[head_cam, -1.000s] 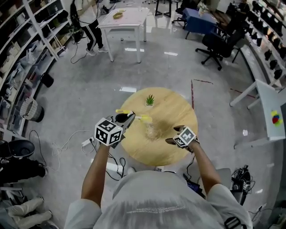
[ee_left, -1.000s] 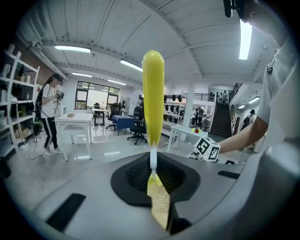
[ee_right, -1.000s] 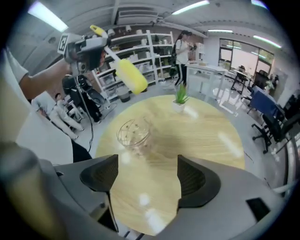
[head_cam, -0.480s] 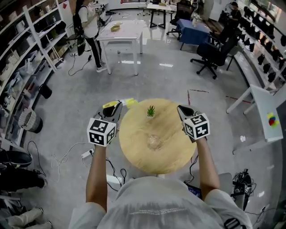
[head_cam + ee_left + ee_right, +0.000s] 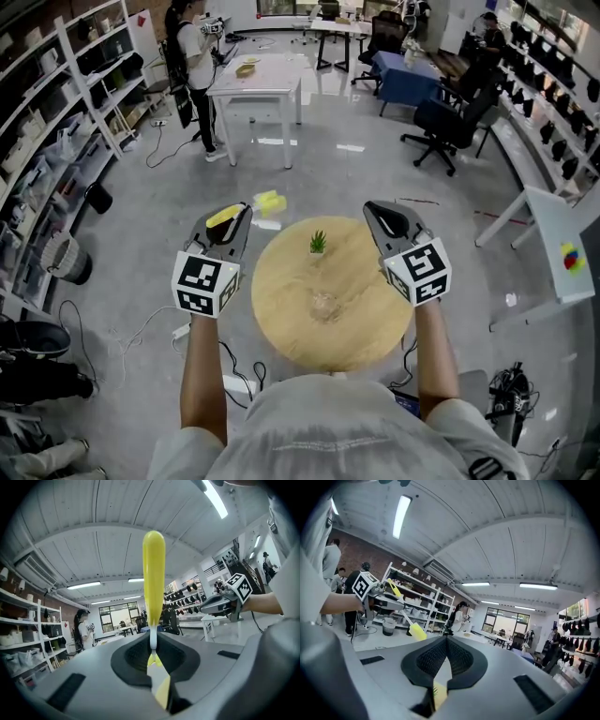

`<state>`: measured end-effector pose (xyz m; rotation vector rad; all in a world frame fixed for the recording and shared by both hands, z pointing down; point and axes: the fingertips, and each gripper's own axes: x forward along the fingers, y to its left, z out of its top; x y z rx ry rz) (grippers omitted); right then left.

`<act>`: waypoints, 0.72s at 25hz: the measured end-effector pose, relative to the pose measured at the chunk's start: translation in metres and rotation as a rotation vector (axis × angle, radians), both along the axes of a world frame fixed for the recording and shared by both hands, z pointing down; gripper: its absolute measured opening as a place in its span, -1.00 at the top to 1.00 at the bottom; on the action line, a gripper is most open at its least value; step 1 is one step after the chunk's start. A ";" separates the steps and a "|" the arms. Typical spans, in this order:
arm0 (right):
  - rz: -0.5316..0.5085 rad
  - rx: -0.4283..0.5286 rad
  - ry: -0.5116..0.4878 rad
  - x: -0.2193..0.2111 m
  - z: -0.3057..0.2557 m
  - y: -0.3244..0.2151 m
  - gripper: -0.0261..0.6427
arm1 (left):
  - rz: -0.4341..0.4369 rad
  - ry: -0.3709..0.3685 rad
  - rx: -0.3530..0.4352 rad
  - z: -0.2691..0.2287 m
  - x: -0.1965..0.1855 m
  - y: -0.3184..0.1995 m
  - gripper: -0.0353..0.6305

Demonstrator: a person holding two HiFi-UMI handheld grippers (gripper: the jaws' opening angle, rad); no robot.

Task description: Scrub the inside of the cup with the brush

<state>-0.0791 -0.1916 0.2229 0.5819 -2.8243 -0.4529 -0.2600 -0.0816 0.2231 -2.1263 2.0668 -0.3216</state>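
A clear glass cup (image 5: 324,305) stands alone near the middle of the round wooden table (image 5: 281,319). My left gripper (image 5: 241,213) is raised off the table's left edge and shut on the yellow brush (image 5: 269,202). The brush's head juts past the fingertips. In the left gripper view the brush (image 5: 153,573) runs straight out from the closed left gripper (image 5: 154,654), and the right gripper (image 5: 220,603) shows at the right. My right gripper (image 5: 375,209) hovers over the table's right side, shut and empty. The right gripper (image 5: 446,644) has its pads together, with the left gripper (image 5: 386,599) and brush (image 5: 415,631) to its left.
A small potted plant (image 5: 319,242) sits at the table's far edge. A white table (image 5: 253,66) and a standing person (image 5: 192,47) are at the back. Shelves (image 5: 66,103) line the left, office chairs (image 5: 450,117) the right. Cables (image 5: 141,319) lie on the floor at the left.
Both grippers have risen from the table and spread apart. The brush went up and left, away from the cup. The right gripper left the cup's side and its jaws closed.
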 end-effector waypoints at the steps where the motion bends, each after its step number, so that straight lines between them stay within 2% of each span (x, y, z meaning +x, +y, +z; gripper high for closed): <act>1: -0.005 0.013 -0.001 -0.001 -0.004 0.003 0.84 | -0.001 -0.019 0.007 -0.004 0.003 0.002 0.76; 4: -0.020 0.038 0.004 -0.004 -0.008 0.009 0.84 | -0.003 -0.064 0.019 -0.012 0.011 0.007 0.76; 18: -0.066 0.027 0.022 -0.016 -0.006 0.027 0.84 | -0.007 -0.075 0.015 -0.012 0.013 0.020 0.76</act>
